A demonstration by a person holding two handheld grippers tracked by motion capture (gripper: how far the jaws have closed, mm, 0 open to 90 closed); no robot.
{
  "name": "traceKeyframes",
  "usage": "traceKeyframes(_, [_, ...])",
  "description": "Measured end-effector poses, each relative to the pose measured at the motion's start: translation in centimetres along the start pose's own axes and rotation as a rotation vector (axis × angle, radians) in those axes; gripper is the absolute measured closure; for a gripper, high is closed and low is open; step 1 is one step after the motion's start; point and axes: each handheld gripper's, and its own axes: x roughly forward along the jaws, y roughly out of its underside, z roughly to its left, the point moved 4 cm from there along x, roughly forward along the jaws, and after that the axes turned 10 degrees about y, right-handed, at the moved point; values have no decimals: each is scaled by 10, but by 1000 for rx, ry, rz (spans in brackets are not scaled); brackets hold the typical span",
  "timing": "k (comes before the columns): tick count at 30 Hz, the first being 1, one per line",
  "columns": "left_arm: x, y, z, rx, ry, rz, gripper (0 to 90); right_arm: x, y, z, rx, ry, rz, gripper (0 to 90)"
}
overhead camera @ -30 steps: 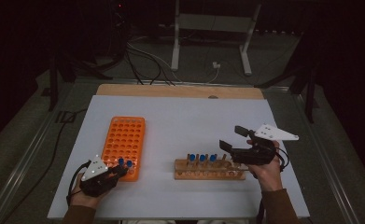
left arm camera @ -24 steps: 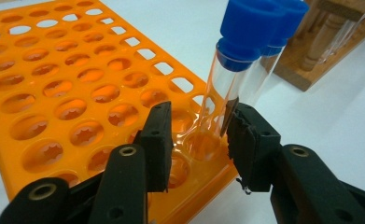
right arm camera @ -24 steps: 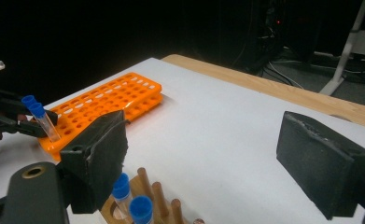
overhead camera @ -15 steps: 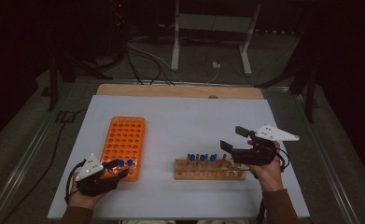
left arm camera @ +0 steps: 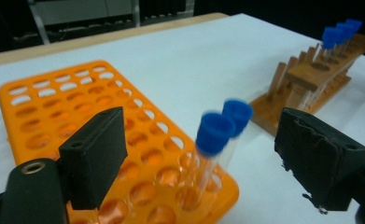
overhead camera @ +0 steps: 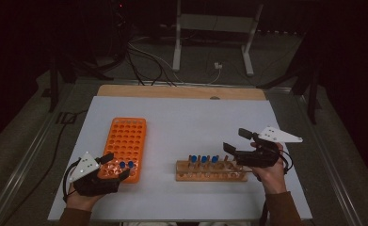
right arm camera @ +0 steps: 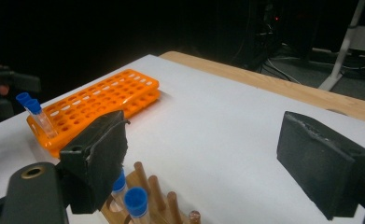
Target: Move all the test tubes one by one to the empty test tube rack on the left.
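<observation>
Left gripper (left arm camera: 201, 154) jaw tips cut off

A big white table (overhead camera: 186, 117) holds two things. An orange rack (overhead camera: 125, 141) lies on it. A wooden rack (overhead camera: 210, 172) lies to the right of the orange rack, well apart.

Two racks (overhead camera: 125, 141) (overhead camera: 210, 172), five blue-capped tubes (overhead camera: 122, 165).
</observation>
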Motion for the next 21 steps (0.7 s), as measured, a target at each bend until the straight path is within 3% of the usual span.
traceKeyframes(7, [8, -15, 0, -9, 0, -17, 127, 3, 8, 2, 1, -13, 24, 159])
traceKeyframes(13, [19, -20, 0, -31, -12, -8, 22, 2, 14, 1, 14, -22, 28, 152])
traceKeyframes(21, [23, -25, 0, -49, 2, -37, 16, 3, 23, 5, 5, -46, 49, 146])
